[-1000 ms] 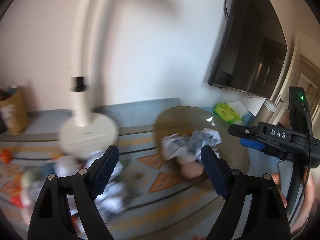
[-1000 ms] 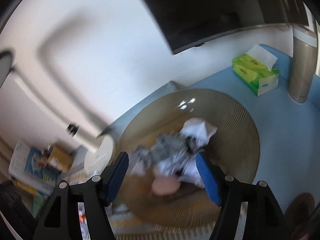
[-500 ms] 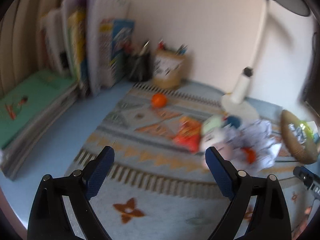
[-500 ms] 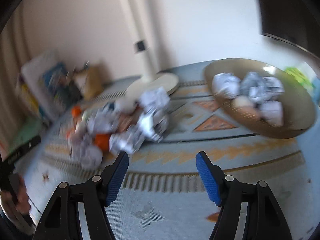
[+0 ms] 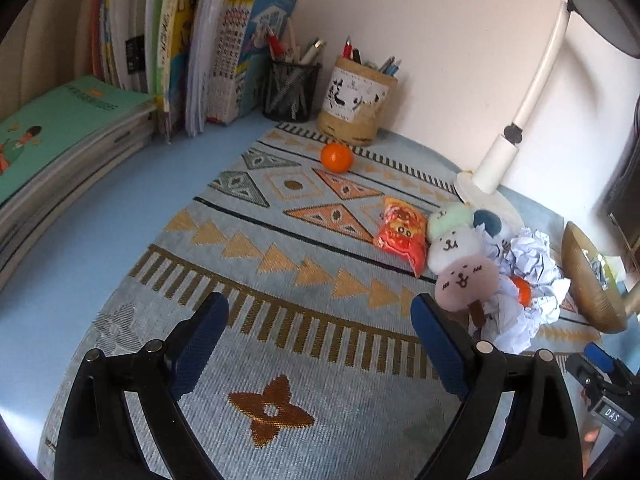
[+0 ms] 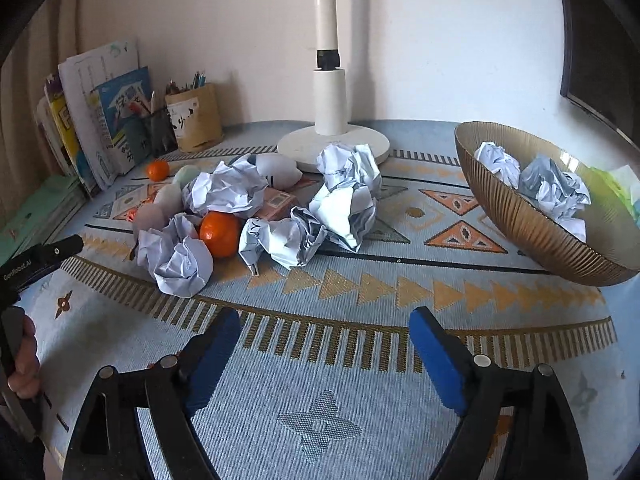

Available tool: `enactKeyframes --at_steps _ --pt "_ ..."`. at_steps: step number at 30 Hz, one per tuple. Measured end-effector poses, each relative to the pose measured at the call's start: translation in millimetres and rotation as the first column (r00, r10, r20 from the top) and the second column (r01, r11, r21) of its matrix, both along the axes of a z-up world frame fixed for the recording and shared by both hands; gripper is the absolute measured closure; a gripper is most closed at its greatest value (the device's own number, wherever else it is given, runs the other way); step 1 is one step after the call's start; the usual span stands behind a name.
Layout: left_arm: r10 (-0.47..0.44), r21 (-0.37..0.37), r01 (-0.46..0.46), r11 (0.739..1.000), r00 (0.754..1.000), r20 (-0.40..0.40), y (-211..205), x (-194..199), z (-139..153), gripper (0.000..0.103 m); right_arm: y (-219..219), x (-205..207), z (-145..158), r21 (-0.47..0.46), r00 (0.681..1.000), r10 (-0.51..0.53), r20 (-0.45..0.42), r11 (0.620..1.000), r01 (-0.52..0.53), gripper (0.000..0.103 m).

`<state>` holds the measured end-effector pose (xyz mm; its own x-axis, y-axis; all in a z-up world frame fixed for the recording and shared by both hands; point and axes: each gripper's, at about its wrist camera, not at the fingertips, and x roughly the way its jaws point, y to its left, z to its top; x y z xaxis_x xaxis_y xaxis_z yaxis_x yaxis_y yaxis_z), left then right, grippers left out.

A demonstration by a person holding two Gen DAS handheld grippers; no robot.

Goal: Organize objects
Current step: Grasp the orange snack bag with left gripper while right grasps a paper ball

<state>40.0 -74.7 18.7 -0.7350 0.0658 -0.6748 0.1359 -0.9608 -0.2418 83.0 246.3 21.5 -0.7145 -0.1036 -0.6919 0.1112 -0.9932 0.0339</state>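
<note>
Listing items outward from the right gripper, with the lamp base as landmark.

- Right gripper: jaws opening, nothing between them, over bare patterned mat.
- Left gripper: jaws wide, empty, over the same mat.
- Crumpled paper pile: ahead and slightly left of the right gripper, in front of the lamp base. The nearest ball lies lumpy, with no clear long axis. The right gripper appears nearer; from the left gripper the pile sits far to its right.
- Tangerine: wedged among the paper, left of the lamp base.
- Plush toys and red snack packet: left of the base.
- Bowl: right of the base, holding crumpled paper.
- Second tangerine: farther left, before the pen holder.
- Writing: "DAS" and "GenRobot.AI" on the gripper housings; the pen holder shows brush characters, unread.
</note>
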Motion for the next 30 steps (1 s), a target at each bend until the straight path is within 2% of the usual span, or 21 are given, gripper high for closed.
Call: enactKeyframes --at_steps 2,4,5,6,7,9,11,15,16,17,19,21,24,25,26,27,28,30 --pt "-0.031 -0.008 0.031 0.999 0.999 0.019 4 -3 -1 0.011 -4 0 1 -0.001 1.0 0.015 0.009 1.0 -0.015 0.017" --pt "-0.081 -0.049 0.083 0.995 0.996 0.043 11 -11 0 0.011 -18 -1 5 -0.082 0.995 0.094 0.039 0.993 -0.09 0.017" --pt "-0.082 -0.096 0.085 0.992 0.996 0.041 14 -14 2 0.011 -28 -1 8 -0.114 0.989 0.139 0.046 0.984 -0.133 0.017" --pt "-0.059 -0.194 0.063 0.979 0.998 0.025 20 -19 7 0.011 -39 -3 9 -0.12 0.985 0.165 0.051 0.98 -0.158 0.017" --pt "-0.042 -0.291 0.043 0.956 0.999 0.009 26 -25 13 0.011 -53 -6 11 -0.111 0.98 0.192 0.061 0.977 -0.184 0.017" --pt "-0.097 -0.34 0.096 0.936 0.995 0.015 35 -38 19 0.011 -80 -17 8 -0.085 0.968 0.232 0.099 0.971 -0.224 0.017" --pt "-0.158 -0.337 0.165 0.927 0.986 0.049 41 -56 18 0.011 -95 -33 0 -0.083 0.965 0.23 0.129 0.972 -0.221 0.017" --pt "-0.259 -0.238 0.278 0.931 0.96 0.107 44 -90 9 0.011 -100 -56 -9 -0.102 0.971 0.18 0.16 0.981 -0.165 0.017" --pt "-0.273 -0.232 0.292 0.928 0.956 0.109 47 -94 7 0.013 -100 -60 -11 -0.106 0.971 0.172 0.164 0.982 -0.156 0.017" --pt "-0.268 -0.252 0.289 0.923 0.956 0.115 50 -100 4 0.018 -99 -63 -12 -0.107 0.972 0.167 0.166 0.983 -0.15 0.017" --pt "-0.269 -0.34 0.299 0.892 0.954 0.133 64 -107 -3 0.021 -100 -68 -13 -0.12 0.97 0.169 0.173 0.982 -0.149 0.017" --pt "-0.313 -0.325 0.34 0.883 0.94 0.134 72 -110 -4 0.024 -102 -71 -12 -0.153 0.966 0.194 0.17 0.974 -0.169 0.018" --pt "-0.328 -0.275 0.357 0.892 0.933 0.147 73 -117 -8 0.028 -111 -73 -15 -0.141 0.964 0.197 0.178 0.975 -0.173 0.034" --pt "-0.335 -0.251 0.363 0.897 0.931 0.147 71 -118 -8 0.037 -114 -73 -17 -0.115 0.965 0.188 0.183 0.979 -0.169 0.044" --pt "-0.352 -0.213 0.379 0.901 0.924 0.151 70 -119 -8 0.054 -116 -71 -16 -0.087 0.968 0.185 0.169 0.981 -0.172 0.05" --pt "-0.379 -0.167 0.402 0.9 0.912 0.155 68 -120 -9 0.063 -117 -69 -15 -0.092 0.967 0.197 0.163 0.979 -0.184 0.052" --pt "-0.387 -0.164 0.407 0.899 0.911 0.14 69 -117 -8 0.068 -117 -66 -13 -0.104 0.965 0.212 0.152 0.975 -0.197 0.054" --pt "-0.379 -0.186 0.399 0.898 0.916 0.136 71 -111 -7 0.07 -116 -57 -9 -0.11 0.967 0.215 0.138 0.973 -0.201 0.054"
